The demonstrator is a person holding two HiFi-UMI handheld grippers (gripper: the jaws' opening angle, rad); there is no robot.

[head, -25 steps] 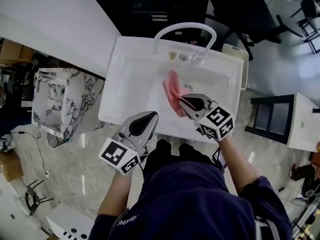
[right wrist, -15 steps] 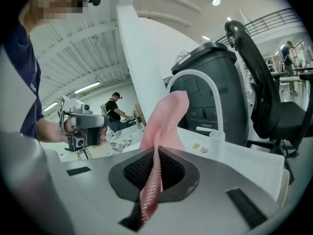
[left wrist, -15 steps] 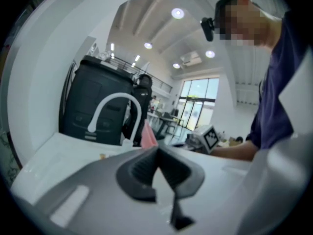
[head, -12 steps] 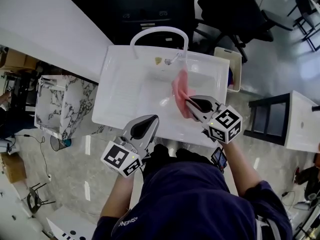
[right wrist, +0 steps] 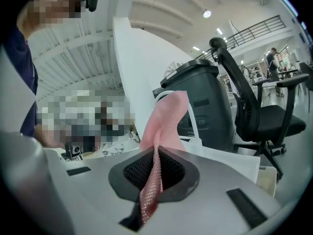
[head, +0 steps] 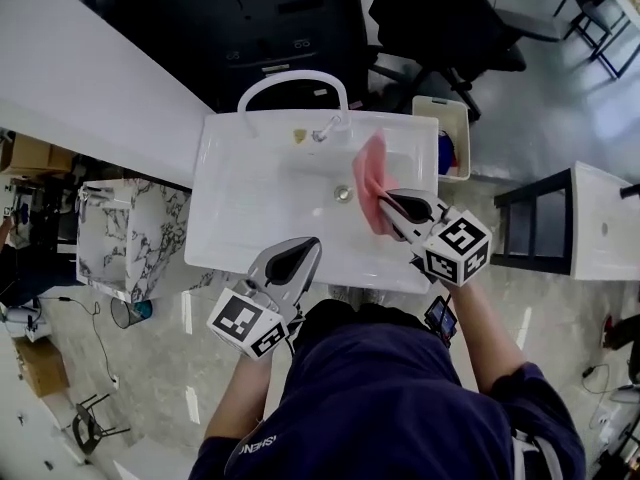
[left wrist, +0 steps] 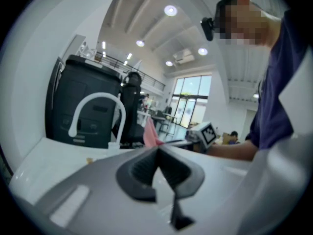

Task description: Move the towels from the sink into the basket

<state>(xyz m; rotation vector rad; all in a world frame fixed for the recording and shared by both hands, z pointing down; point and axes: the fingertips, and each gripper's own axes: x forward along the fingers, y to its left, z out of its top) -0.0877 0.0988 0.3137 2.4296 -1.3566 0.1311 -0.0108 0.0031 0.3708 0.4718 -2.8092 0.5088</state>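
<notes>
A pink towel (head: 371, 181) hangs from my right gripper (head: 386, 204), which is shut on it above the right part of the white sink (head: 250, 203). In the right gripper view the towel (right wrist: 165, 119) runs down between the closed jaws of the right gripper (right wrist: 155, 154). The cream basket (head: 441, 118) stands just right of the sink with something blue inside. My left gripper (head: 304, 249) is shut and holds nothing, hovering at the sink's front rim. From the left gripper (left wrist: 157, 153) I see the towel (left wrist: 149, 133) beyond the white faucet (left wrist: 96, 105).
A white arched faucet (head: 292, 83) rises at the sink's back edge and a drain (head: 343, 193) shows in the basin. A black bin (head: 270, 28) and an office chair (head: 440, 18) stand behind. A marble-patterned box (head: 125, 238) sits left, a black shelf (head: 545, 228) right.
My right gripper has carried the pink towel to the right across the sink, closer to the basket. The left gripper has stayed shut near the front rim.
</notes>
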